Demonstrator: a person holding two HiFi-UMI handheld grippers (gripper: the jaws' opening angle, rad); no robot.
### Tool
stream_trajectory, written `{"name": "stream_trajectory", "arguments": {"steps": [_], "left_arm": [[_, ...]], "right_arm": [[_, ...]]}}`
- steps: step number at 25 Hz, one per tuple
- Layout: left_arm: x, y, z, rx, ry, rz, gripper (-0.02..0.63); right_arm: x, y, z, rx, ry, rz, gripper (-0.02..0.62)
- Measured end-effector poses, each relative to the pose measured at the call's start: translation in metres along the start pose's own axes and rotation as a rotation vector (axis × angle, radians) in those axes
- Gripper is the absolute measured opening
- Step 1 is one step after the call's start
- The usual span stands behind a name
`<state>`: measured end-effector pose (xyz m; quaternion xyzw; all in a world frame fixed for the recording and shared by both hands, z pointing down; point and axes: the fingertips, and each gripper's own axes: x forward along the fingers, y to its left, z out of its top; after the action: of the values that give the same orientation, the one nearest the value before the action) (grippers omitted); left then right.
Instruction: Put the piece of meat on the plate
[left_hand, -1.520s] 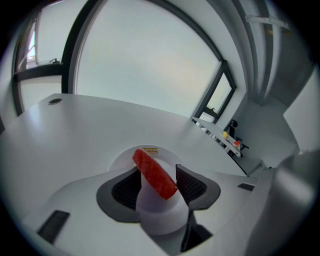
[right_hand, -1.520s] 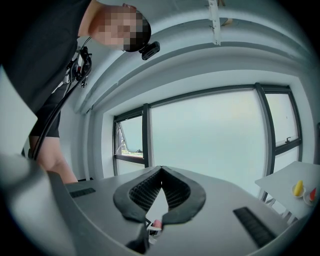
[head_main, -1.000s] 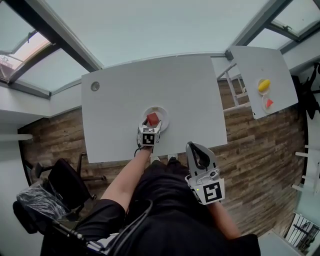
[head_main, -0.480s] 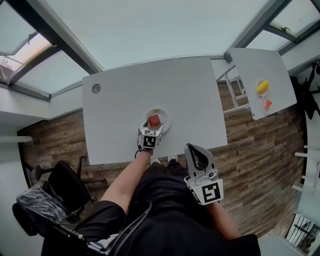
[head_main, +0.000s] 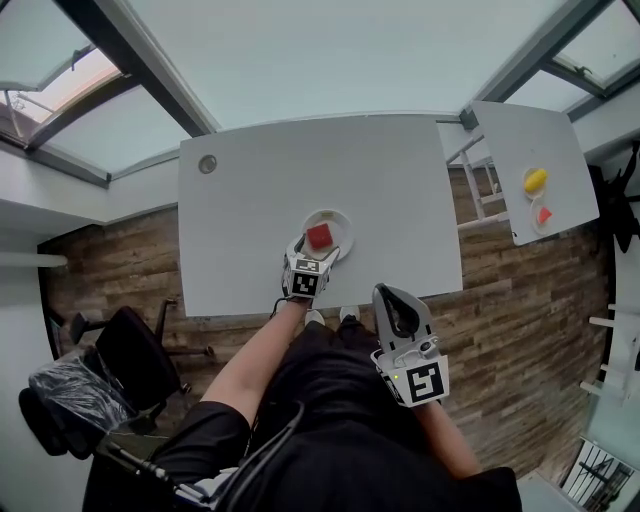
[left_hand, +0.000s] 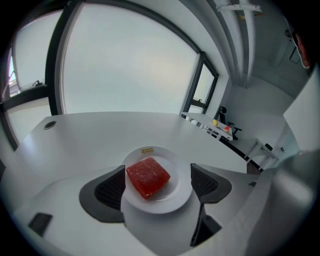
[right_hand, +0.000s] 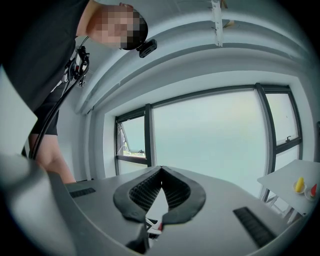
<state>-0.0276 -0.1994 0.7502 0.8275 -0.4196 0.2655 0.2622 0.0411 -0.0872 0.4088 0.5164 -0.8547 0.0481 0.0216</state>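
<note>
White tabletop (head_main: 260, 190), round glossy plate (left_hand: 172, 194) under blocky red meat (left_hand: 147, 176) between just-opening left claw (left_hand: 157, 182); right claw (right_hand: 161, 170) closed.

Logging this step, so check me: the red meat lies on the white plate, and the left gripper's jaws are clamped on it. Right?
Not clamped. The left gripper view shows the left gripper with jaws apart, just been opening, touching nothing; the meat lies free between them on the plate.

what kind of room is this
Probably an office or a similar workroom. A plain white desk with a cable hole stands against big windows, and a black swivel chair sits beside it on a wood-look floor.
</note>
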Motion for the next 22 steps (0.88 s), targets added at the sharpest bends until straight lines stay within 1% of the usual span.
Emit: {"name": "stream_trajectory", "arguments": {"steps": [2, 5, 7, 10, 12, 13, 14, 16, 17, 18, 19, 20, 22], "left_arm": [[-0.011, -0.004, 0.008, -0.007, -0.031, -0.003, 0.394], [-0.03, -0.014, 0.013, -0.01, -0.065, -0.045, 0.394], [-0.049, -0.02, 0.021, -0.025, -0.101, -0.056, 0.394], [-0.077, -0.025, 0.033, -0.113, -0.172, -0.055, 0.393], [-0.097, -0.029, 0.044, -0.144, -0.232, -0.046, 0.391], [-0.108, -0.031, 0.051, -0.143, -0.267, -0.037, 0.363], [-0.12, -0.034, 0.058, -0.148, -0.304, -0.032, 0.319], [-0.142, -0.042, 0.072, -0.176, -0.37, -0.046, 0.266], [-0.153, -0.047, 0.078, -0.172, -0.398, -0.052, 0.228], [-0.164, -0.052, 0.086, -0.147, -0.423, -0.051, 0.179], [-0.175, -0.057, 0.094, -0.109, -0.448, -0.045, 0.107], [-0.185, -0.061, 0.101, -0.073, -0.469, -0.041, 0.013], [-0.203, -0.07, 0.114, -0.037, -0.503, -0.053, 0.003]], "right_arm": [[0.001, 0.004, 0.001, 0.006, -0.003, 0.012, 0.003], [0.003, 0.006, 0.004, 0.023, -0.017, 0.03, 0.003], [0.003, 0.006, 0.011, 0.027, -0.039, 0.033, 0.003], [0.003, 0.007, 0.017, 0.025, -0.066, 0.039, 0.003], [0.005, 0.007, 0.017, 0.035, -0.072, 0.05, 0.003], [0.006, 0.008, 0.017, 0.041, -0.076, 0.057, 0.003], [0.007, 0.009, 0.018, 0.045, -0.08, 0.063, 0.003], [0.008, 0.011, 0.02, 0.048, -0.09, 0.075, 0.003], [0.01, 0.012, 0.021, 0.05, -0.094, 0.081, 0.003], [0.011, 0.013, 0.021, 0.052, -0.097, 0.088, 0.003], [0.013, 0.014, 0.022, 0.056, -0.099, 0.094, 0.003], [0.015, 0.014, 0.022, 0.058, -0.099, 0.1, 0.003], [0.019, 0.013, 0.021, 0.058, -0.087, 0.108, 0.003]]}}
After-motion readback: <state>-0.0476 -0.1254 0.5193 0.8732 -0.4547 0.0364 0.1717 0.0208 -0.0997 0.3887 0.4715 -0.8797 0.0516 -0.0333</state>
